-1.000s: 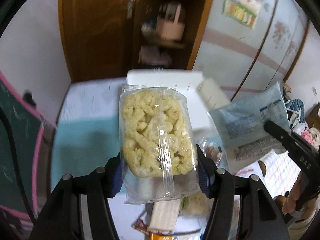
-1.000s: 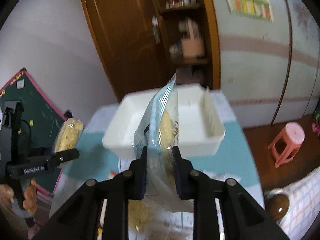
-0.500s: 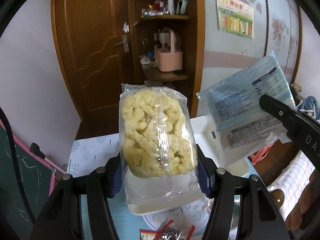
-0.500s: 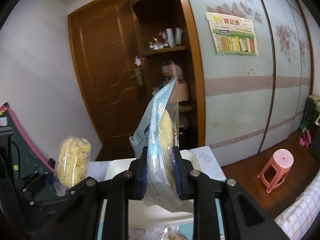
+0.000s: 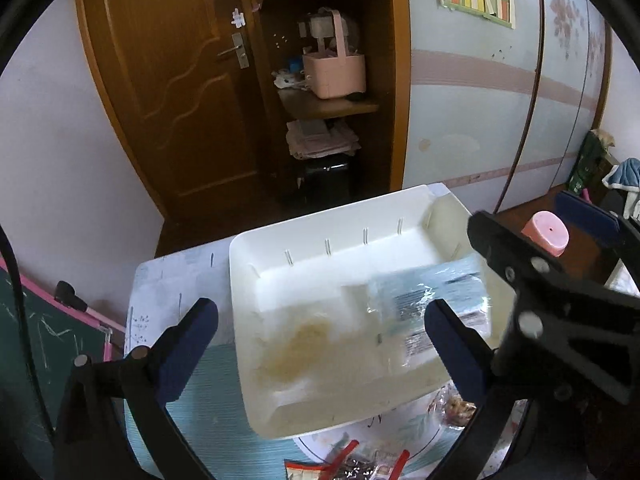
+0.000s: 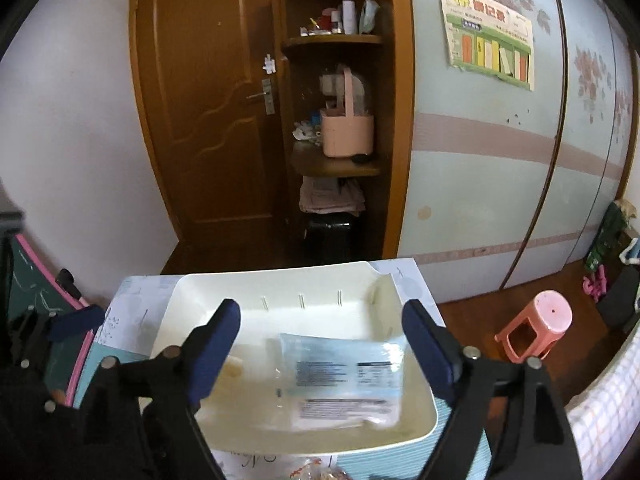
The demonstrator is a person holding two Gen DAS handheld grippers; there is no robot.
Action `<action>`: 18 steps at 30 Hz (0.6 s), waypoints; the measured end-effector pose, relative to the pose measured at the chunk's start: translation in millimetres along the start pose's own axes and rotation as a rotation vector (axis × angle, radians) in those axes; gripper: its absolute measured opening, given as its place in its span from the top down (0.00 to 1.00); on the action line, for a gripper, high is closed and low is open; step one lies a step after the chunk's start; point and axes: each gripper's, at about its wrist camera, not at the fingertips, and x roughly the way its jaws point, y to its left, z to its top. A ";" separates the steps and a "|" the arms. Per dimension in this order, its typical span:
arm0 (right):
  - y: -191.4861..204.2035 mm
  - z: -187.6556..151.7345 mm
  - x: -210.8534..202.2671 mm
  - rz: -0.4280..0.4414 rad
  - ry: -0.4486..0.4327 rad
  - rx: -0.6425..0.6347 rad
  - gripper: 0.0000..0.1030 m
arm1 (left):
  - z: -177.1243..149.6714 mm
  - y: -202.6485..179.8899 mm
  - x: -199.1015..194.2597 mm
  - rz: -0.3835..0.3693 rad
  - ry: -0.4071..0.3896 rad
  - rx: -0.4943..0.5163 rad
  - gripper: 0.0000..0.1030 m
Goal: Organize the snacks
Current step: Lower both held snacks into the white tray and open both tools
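We see the pale blue snack packet (image 6: 340,380) lying flat in the white bin (image 6: 280,300), long axis left to right, printed label up, below and between the wide-spread, empty right gripper (image 6: 320,344). Left gripper (image 5: 320,344) gapes too, above a blurred yellow snack (image 5: 296,352).

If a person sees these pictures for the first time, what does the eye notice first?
The white tray on the table, with a pale blue snack packet lying inside. Both the left gripper and right gripper stand open above it, and a pink stool stands on the floor at right.
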 end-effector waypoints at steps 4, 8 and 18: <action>3.2 -2.6 -9.2 0.019 0.010 0.009 0.18 | -11.5 10.0 -18.9 -0.005 -0.014 -0.024 0.00; 4.9 -7.2 -29.5 0.047 0.024 0.046 0.18 | -16.7 13.1 -36.2 -0.018 -0.036 -0.037 0.00; 11.0 -9.0 -98.1 0.108 0.020 0.068 0.18 | -43.9 13.3 -110.9 -0.041 -0.135 -0.029 0.00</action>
